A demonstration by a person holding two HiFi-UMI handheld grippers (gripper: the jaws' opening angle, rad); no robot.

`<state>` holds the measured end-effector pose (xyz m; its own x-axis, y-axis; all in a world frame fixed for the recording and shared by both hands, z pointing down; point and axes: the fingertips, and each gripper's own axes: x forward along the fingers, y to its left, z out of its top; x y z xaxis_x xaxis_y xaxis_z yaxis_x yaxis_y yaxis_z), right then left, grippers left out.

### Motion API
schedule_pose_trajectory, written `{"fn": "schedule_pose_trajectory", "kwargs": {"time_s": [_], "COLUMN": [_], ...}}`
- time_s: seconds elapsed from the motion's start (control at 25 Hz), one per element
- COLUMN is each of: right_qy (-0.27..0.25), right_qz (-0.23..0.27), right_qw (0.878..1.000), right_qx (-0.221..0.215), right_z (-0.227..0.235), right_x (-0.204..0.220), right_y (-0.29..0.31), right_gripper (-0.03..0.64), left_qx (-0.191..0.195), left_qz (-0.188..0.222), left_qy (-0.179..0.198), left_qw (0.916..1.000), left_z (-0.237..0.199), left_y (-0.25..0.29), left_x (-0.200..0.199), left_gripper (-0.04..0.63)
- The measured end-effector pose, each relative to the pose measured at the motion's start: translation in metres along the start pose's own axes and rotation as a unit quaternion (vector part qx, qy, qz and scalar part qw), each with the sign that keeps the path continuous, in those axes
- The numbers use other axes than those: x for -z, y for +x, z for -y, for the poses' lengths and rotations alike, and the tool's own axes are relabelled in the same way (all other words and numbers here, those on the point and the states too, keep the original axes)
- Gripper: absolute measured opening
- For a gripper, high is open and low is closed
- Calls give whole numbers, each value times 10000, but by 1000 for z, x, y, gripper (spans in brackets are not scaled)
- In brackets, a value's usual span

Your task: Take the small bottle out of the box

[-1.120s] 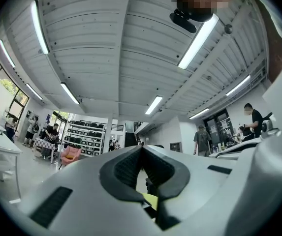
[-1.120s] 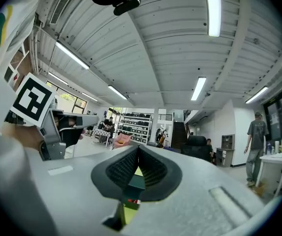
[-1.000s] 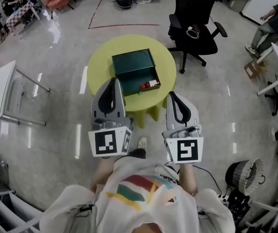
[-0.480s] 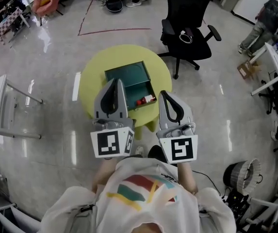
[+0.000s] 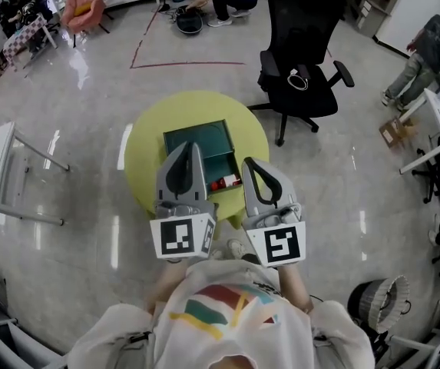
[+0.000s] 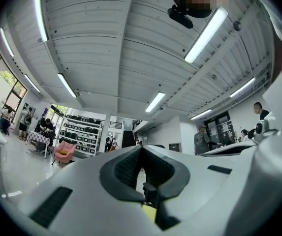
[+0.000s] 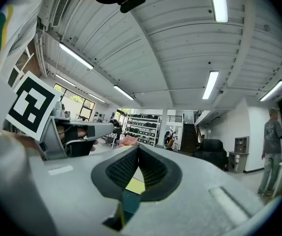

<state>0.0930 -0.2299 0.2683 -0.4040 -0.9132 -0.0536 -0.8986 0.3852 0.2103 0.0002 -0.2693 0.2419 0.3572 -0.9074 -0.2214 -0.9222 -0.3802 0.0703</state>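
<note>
**Q.** What bears everything here?
**A.** A round yellow-green desk [image 5: 139, 160], seen from steeply above. The person stands at its near edge, which puts both tools within reach of its middle.

**Q.** How does the box lie?
**A.** The dark green box [image 5: 218, 133] sits near the desk's middle. Its lid is thrown back on the far side, so the compartment opens toward the person. That seems the reason for standing on this side.

**Q.** And the tools?
**A.** The left tool [image 5: 192, 146] hangs over the box's left part. The right tool [image 5: 247, 162] hangs just beside the box's right side. In each gripper view the ridged pads meet at the tip with nothing between them, so both tools are closed and empty. No grasp has begun, and one tool would have to spread first.

**Q.** Where is the object of the task?
**A.** The small bottle [image 5: 225, 183], red and white, lies on its side in the open compartment. From above it shows between the two tool tips, and neither tool touches it. Because it lies flat, it probably calls for a pinch across its body.
</note>
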Motion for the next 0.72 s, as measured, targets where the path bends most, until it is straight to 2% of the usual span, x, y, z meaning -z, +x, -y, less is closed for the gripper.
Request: {"fn": "schedule_pose_trajectory", "kwargs": {"time_s": [0.32,0.72], "right_qy": [50,221], "right_qz": [70,44], "right_qw": [9999,9990], "right_qx": [-104,-383], "right_z": [24,30], "right_x": [3,6], "right_y": [4,7], "right_gripper": [5,5], "left_qx": [-111,-185], "left_qz": [-26,-81], "left_qy": [90,188], "left_qw": [9999,9996], "left_z": [12,13], "left_y": [14,16], "left_x": [4,5], "left_gripper": [15,15]}}
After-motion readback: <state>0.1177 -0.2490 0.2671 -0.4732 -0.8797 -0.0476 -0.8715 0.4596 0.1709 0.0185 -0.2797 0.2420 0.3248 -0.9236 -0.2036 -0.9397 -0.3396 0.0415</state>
